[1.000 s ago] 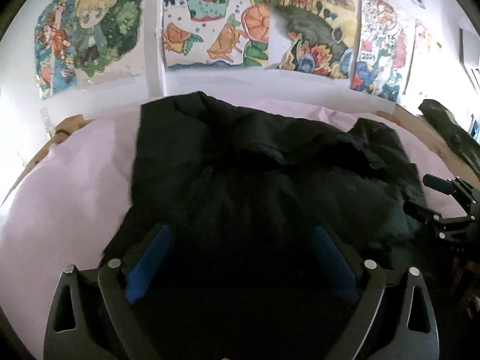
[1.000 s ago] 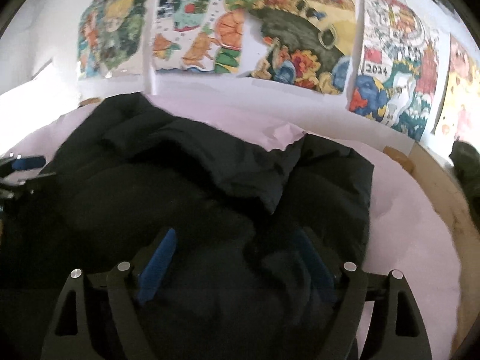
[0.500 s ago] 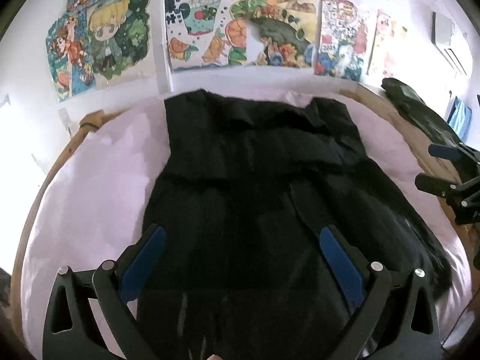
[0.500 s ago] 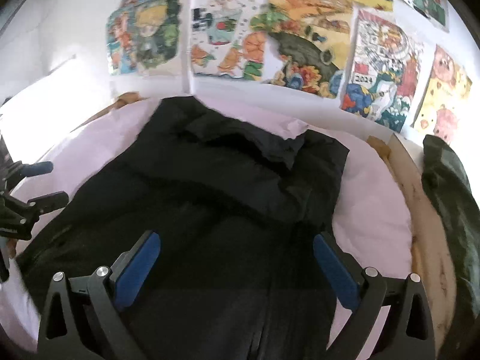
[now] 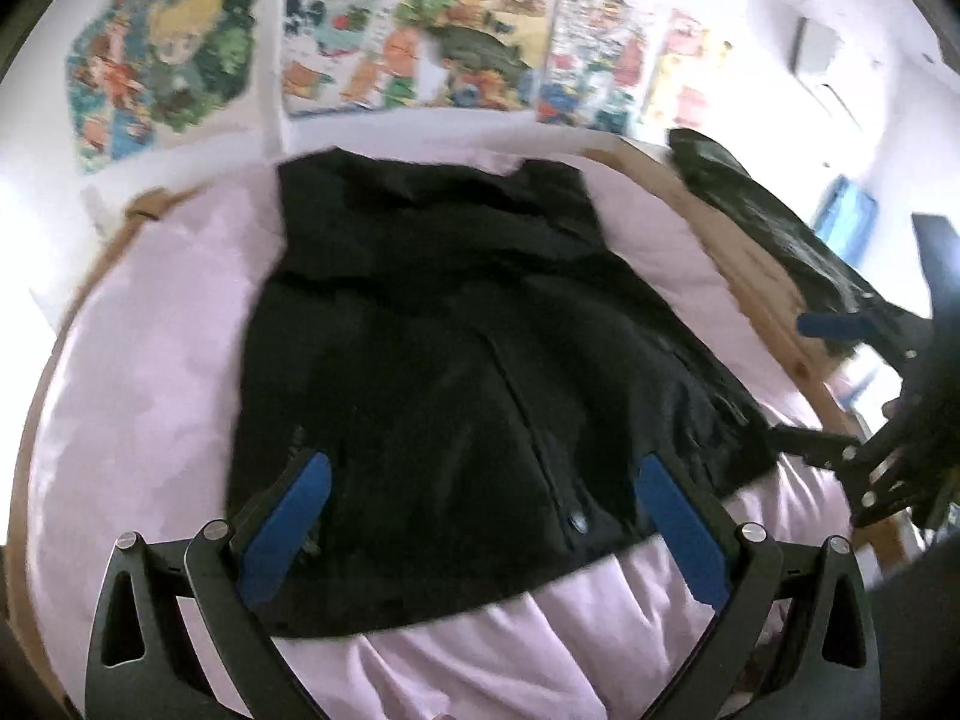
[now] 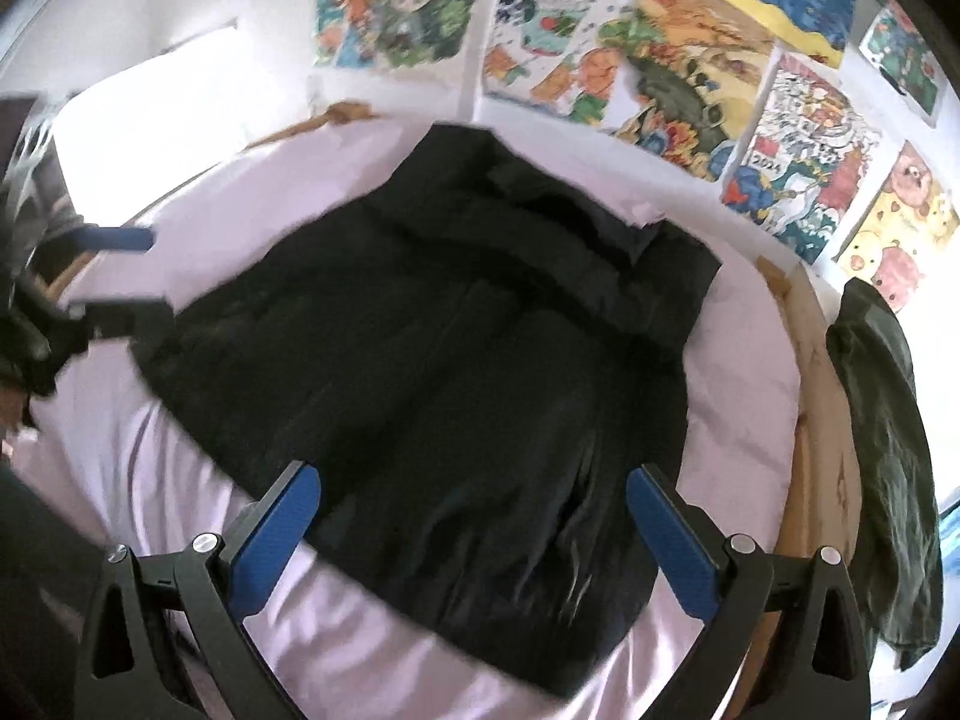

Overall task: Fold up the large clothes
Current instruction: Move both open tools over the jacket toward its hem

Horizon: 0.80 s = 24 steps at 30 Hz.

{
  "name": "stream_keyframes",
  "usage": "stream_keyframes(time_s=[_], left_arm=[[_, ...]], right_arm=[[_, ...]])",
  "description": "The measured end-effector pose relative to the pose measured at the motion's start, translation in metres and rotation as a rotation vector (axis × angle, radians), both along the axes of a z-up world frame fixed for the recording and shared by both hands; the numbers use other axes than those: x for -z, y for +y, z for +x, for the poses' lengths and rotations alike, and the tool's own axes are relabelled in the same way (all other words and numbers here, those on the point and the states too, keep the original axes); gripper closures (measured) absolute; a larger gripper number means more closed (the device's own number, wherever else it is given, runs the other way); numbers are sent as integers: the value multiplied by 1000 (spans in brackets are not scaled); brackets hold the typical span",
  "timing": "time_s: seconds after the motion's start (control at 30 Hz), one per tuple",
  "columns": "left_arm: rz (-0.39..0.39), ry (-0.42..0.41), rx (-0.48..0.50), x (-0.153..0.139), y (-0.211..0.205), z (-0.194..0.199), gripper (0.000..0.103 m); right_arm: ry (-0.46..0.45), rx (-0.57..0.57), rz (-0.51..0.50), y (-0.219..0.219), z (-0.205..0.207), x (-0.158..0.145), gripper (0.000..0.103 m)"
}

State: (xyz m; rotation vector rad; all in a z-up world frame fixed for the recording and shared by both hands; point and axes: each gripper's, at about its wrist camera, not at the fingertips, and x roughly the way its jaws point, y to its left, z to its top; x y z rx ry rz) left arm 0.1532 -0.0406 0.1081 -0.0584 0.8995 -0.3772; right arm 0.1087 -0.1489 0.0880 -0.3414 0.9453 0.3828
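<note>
Both tongs [image 5: 480, 483] [image 6: 471, 495] released, hovering above the black jacket [image 5: 456, 372] lying flat.

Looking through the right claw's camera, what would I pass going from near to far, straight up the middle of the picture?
Right claw, open → pink sheet → black coat → pink sheet again → white wall with posters.

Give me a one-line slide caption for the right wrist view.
Open right gripper above a black jacket spread on a pink bedsheet.
</note>
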Motion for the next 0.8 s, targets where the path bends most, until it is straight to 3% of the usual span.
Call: stream_keyframes(time_s=[0.1,0.3,0.5,0.6,0.7,0.8], left_arm=[[32,9,17,10,1,-2,2],[147,50,43,47,5,-6,2],[302,65,133,86,-14,-18,2],[439,9,234,105,-33,-32,2],[568,-68,332,119,-52,-48,2],[663,-120,371,129,-66,-57,2]], right_arm=[[6,-66,-45,2,-18,16,0],[-73,-226,-286,7,-36,56,0],[53,-200,-373,-4,-34,104,0],[28,-234,-493,-7,-38,110,0],[3,-247,-529,-14,-41,104,0],[16,-237,-527,-23,-40,102,0]])
